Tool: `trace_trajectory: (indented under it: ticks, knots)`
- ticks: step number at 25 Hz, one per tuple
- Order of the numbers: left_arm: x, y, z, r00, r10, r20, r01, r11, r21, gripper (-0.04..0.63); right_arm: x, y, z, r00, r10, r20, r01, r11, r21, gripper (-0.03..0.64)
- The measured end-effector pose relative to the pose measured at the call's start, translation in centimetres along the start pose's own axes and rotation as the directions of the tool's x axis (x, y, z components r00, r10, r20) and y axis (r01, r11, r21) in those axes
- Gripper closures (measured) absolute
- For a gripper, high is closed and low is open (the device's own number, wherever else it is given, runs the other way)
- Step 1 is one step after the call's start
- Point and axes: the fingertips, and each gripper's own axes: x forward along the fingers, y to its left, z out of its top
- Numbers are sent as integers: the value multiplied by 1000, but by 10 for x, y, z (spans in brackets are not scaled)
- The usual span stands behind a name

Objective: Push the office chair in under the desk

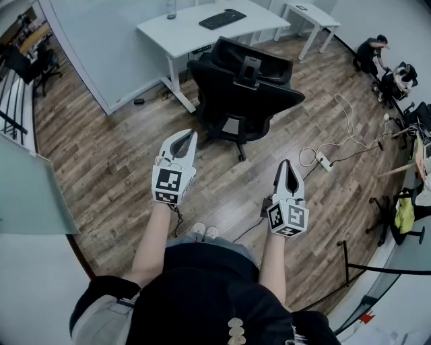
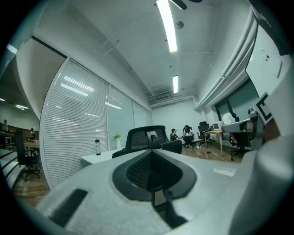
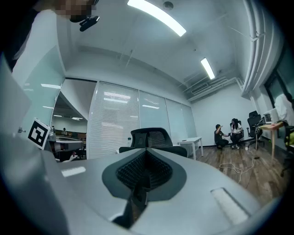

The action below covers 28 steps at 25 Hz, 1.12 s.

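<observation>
A flat black keyboard and a clear bottle lie well apart. A small white side table stands beyond. A white power strip lies on the brown wood-plank floor, its thin white cable looping away. A person in black clothes crouches at the far right.

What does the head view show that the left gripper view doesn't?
Only the head view: the keyboard on the desk and the person's shoes on the wooden floor. Only the left gripper view: the ceiling lights and a small plant by the wall. Both: the black office chair, the white desk and the bottle on it.
</observation>
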Motion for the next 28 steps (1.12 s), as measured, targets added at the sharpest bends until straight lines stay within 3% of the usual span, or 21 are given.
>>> trace_trajectory:
  ticks: [17, 28]
  knots:
    - [-2, -4, -3, 1000, 4, -13, -4, 1000, 4, 588, -5, -2, -3, 1000, 1, -5, -1, 1000, 11, 609]
    - [-7, -11, -8, 999, 18, -31, -18, 1000, -2, 588, -3, -1, -11, 999, 46, -10, -45, 999, 18, 607]
